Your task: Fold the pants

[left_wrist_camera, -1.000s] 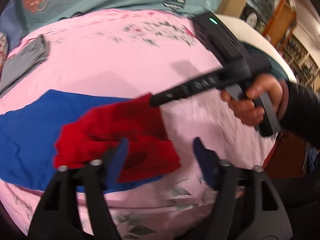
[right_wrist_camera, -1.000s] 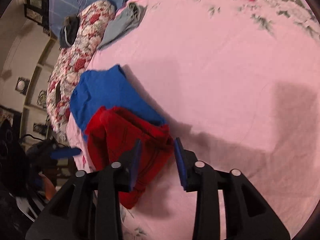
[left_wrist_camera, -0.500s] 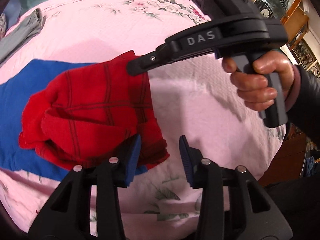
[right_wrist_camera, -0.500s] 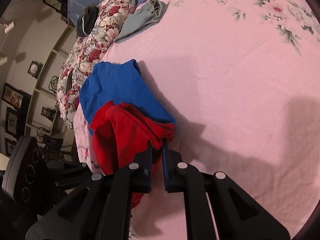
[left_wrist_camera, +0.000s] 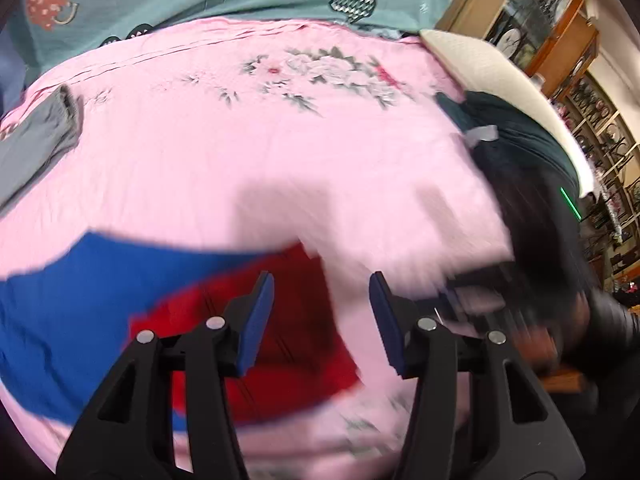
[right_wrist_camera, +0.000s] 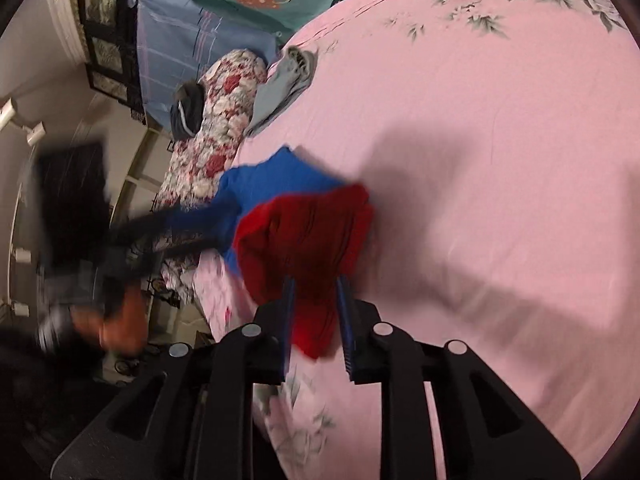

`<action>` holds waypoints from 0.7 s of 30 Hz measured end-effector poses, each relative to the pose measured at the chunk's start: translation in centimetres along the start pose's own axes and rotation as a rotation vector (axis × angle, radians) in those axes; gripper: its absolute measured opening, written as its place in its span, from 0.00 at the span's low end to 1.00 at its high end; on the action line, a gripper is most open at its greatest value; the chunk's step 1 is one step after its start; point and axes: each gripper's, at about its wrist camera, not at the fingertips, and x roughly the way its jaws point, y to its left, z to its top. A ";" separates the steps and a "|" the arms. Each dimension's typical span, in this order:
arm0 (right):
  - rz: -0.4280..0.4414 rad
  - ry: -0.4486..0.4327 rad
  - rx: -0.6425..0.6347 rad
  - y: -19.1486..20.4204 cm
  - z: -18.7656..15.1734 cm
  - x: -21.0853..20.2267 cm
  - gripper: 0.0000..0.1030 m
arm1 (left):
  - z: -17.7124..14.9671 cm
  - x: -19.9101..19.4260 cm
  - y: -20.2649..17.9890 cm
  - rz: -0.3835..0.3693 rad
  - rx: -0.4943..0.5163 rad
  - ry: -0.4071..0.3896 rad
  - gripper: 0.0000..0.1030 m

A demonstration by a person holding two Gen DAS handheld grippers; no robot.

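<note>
Both claws are standing wider than half a second ago, and the right claw (left_wrist_camera: 460,300) is now swinging blurred at 3 o'clock of the left one. Nearest, the left claw (left_wrist_camera: 322,312) is opening with nothing gripped, the red pants (left_wrist_camera: 296,320) lying under its 9 o'clock pad. Right claw (right_wrist_camera: 314,312) is opening narrowly over the pants' edge. Beyond, pants are overlapping a blue garment (right_wrist_camera: 272,184) on the pink bed (right_wrist_camera: 500,160).

Black plastic left gripper (left_wrist_camera: 322,312) is showing blue pads and silver screws at lower centre; matching right gripper (right_wrist_camera: 316,320) likewise. A dark sleeve (left_wrist_camera: 612,320) is blurring at right edge.
</note>
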 end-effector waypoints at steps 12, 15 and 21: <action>-0.156 -0.021 -0.030 2.3 -4.2 4.9 0.21 | 0.3 8.3 1.2 0.056 0.098 0.176 0.36; -0.172 -0.019 -0.005 1.8 -3.9 5.4 0.21 | 0.0 8.1 1.8 0.040 0.111 0.175 0.36; -0.199 -0.023 0.000 2.3 -4.2 5.5 0.10 | -0.2 8.2 2.2 0.023 0.103 0.160 0.36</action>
